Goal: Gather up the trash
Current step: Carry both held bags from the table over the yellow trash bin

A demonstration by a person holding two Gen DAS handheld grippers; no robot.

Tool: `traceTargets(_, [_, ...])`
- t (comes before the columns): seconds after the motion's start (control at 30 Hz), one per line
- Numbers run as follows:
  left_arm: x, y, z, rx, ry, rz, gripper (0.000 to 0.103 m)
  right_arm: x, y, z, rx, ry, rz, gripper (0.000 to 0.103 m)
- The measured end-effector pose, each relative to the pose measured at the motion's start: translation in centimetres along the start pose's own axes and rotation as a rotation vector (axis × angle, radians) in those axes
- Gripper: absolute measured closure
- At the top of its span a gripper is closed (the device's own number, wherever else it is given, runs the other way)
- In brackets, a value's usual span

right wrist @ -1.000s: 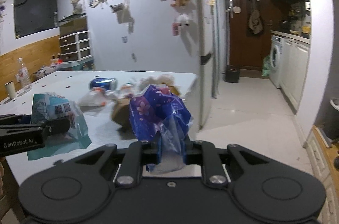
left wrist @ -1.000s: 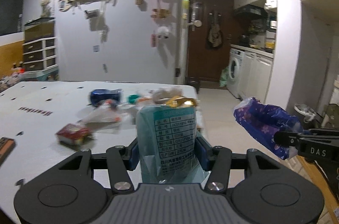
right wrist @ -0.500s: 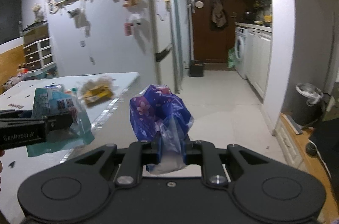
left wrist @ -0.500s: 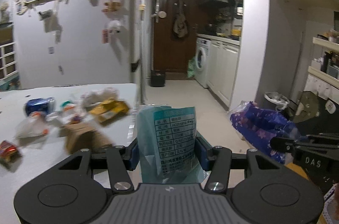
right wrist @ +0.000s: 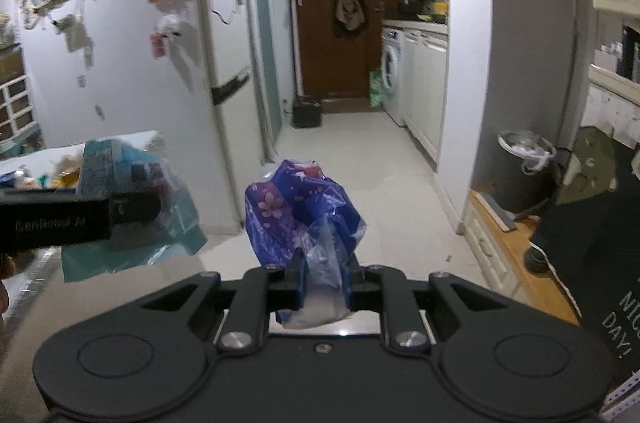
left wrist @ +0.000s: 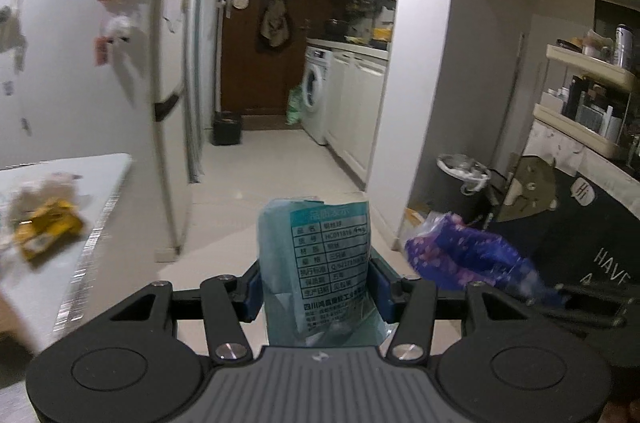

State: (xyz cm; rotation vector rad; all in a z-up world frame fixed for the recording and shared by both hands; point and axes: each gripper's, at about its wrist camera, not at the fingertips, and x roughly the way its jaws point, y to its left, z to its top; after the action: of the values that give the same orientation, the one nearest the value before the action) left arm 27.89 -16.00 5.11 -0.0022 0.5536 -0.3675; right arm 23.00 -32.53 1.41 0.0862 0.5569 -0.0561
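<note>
The left tongs (left wrist: pixel 316 287) clamp a teal printed packet (left wrist: pixel 320 263) upright between their blue pads. Just right, a crumpled purple floral bag (left wrist: pixel 468 255) hangs from the right tongs (left wrist: pixel 568 297), blurred. At far left, a yellow wrapper (left wrist: pixel 46 229) lies on the white tabletop (left wrist: pixel 100 183). Farther right stands a lined trash bin (left wrist: pixel 460 183); a washing machine (left wrist: pixel 316 95) sits down the hallway.

place: home kitchen and hallway | evidence: white front-loading washing machine (left wrist: pixel 317 94) under counter; tall white fridge (right wrist: pixel 224 71); brown wooden entrance door (left wrist: pixel 260 35); lined dark waste bin (right wrist: pixel 524 167)
</note>
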Motion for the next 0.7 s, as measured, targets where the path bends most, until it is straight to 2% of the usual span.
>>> traceTargets(0.13, [4.3,-1.1,0.7,-0.022,0.017,-0.039,0.050,3.5,-1.6,0.0,0.021,0.050,-0.038,0.085])
traceTargets(0.27, [9.0,-0.6,0.1,-0.038,0.061,-0.043,0.050,7.9,-2.3,-0.7,0.035,0.113,-0.062,0.085])
traceTargets(0.47, [16.3,1.7,-4.1,-0.060,0.179,-0.016,0.050,15.0,-2.4,-3.7,0.079,0.229,-0.088,0.085])
traceTargets(0.7, [23.4,4.4,-10.7,-0.067,0.353,0.013,0.050,22.1,-2.2,-9.2,0.123,0.396,-0.082,0.085])
